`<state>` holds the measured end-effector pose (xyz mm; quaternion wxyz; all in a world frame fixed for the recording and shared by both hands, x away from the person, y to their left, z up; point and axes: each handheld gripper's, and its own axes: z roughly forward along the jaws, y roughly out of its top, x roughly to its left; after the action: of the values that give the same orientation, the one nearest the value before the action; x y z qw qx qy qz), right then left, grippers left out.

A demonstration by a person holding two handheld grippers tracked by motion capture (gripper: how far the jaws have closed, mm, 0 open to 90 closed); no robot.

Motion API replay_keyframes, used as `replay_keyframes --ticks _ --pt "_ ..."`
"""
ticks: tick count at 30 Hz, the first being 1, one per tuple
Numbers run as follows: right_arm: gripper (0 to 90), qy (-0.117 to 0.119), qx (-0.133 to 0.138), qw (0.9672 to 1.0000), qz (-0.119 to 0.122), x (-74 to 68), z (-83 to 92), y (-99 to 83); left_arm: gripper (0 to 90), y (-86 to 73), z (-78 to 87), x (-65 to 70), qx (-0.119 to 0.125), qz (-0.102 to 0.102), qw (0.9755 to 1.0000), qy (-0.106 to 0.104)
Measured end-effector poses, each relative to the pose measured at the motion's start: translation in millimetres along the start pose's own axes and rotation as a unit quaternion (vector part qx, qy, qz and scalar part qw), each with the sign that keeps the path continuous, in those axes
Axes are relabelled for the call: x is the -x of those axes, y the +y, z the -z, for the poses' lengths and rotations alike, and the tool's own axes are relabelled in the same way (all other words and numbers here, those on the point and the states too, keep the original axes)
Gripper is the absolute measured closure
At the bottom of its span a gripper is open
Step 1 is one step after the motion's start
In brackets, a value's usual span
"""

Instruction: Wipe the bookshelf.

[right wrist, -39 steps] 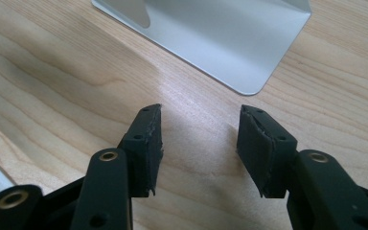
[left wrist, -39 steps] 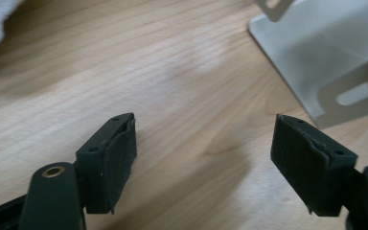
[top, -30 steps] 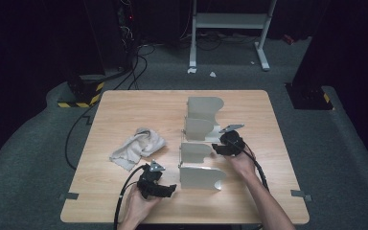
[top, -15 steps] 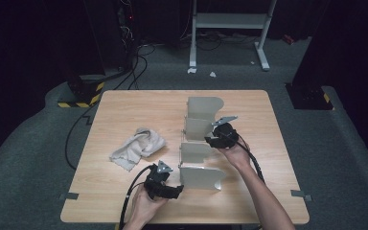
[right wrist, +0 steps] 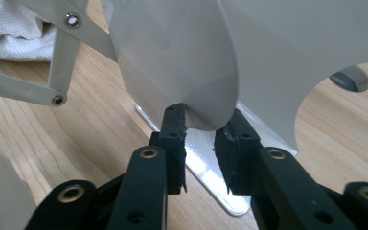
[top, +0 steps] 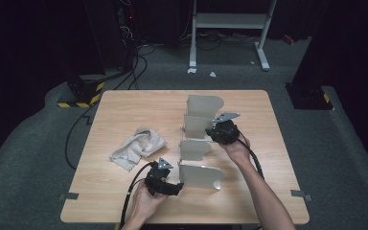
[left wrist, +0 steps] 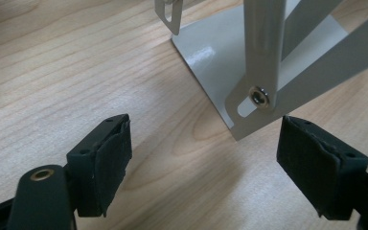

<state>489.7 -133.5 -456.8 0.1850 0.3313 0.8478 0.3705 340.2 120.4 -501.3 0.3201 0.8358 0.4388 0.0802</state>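
Note:
A grey metal folding rack (top: 199, 176) with several upright panels stands mid-table; thin riveted bars (left wrist: 261, 62) link the panels. My right gripper (top: 214, 130) reaches in from the right at the second panel from the back (top: 196, 125). Its jaws have just been closing, and the panel's rounded corner (right wrist: 191, 91) hangs between the fingertips. The right gripper (right wrist: 205, 125) still shows a gap between its pads, so it is open. My left gripper (top: 176, 185) lies low by the front panel's left end. The left gripper (left wrist: 201, 158) is wide open in front of the flat base plate (left wrist: 211, 57).
A crumpled white cloth (top: 139, 146) lies on the wooden table (top: 124, 110) left of the rack, and its edge (right wrist: 14, 33) shows beyond the panels. Cables trail from both grippers toward the table's near edge. Dark floor and a white stand lie beyond the far edge.
My right gripper has moved up and left, from beside the third panel to the second panel's corner, and its jaws have narrowed. The left gripper has shifted slightly right toward the front panel.

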Motion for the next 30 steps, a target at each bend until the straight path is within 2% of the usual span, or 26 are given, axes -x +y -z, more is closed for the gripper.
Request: replay_keyframes --ticks 3,7,12,16,18,20,22,24,29,30 --pt "79.1 0.001 0.003 1.0000 -0.003 2.5 0.0 -1.2 20.2 1.5 -1.4 -4.1 -0.003 0.002 1.0000 0.006" --pt "88.8 -0.004 0.001 1.0000 -0.004 7.0 0.4 -2.6 20.8 3.7 -2.0 -10.6 -0.004 0.011 0.9999 0.010" --pt "90.0 -0.007 0.004 0.9999 -0.010 10.4 3.5 -2.6 20.9 5.1 -3.4 -14.3 -0.009 0.013 0.9998 0.009" --pt "74.8 0.000 0.020 0.9997 -0.014 13.0 6.6 -1.3 21.9 5.0 -2.0 -13.2 -0.005 0.015 0.9998 0.011" --pt "69.5 0.014 0.010 0.9998 -0.013 12.2 5.7 1.7 22.2 5.2 -1.3 -13.0 -0.004 0.017 0.9998 0.010" --pt "67.8 0.015 -0.002 0.9999 0.004 8.0 4.6 7.3 22.4 5.2 -1.0 -12.4 -0.003 0.019 0.9998 0.009" --pt "67.2 0.014 0.002 0.9998 0.013 5.7 4.7 10.8 22.4 5.3 -0.5 -12.5 -0.002 0.018 0.9998 0.008" --pt "66.7 0.013 -0.007 0.9998 0.010 6.2 3.4 13.8 22.5 5.4 0.3 -12.4 0.000 0.018 0.9998 0.007" --pt "69.5 0.009 0.010 0.9999 0.006 6.7 7.4 24.0 22.6 5.3 1.6 -12.6 0.004 0.021 0.9998 0.005" --pt "70.3 0.011 0.005 0.9999 0.005 7.2 7.5 26.4 22.7 5.3 1.6 -12.5 0.004 0.021 0.9998 0.005"
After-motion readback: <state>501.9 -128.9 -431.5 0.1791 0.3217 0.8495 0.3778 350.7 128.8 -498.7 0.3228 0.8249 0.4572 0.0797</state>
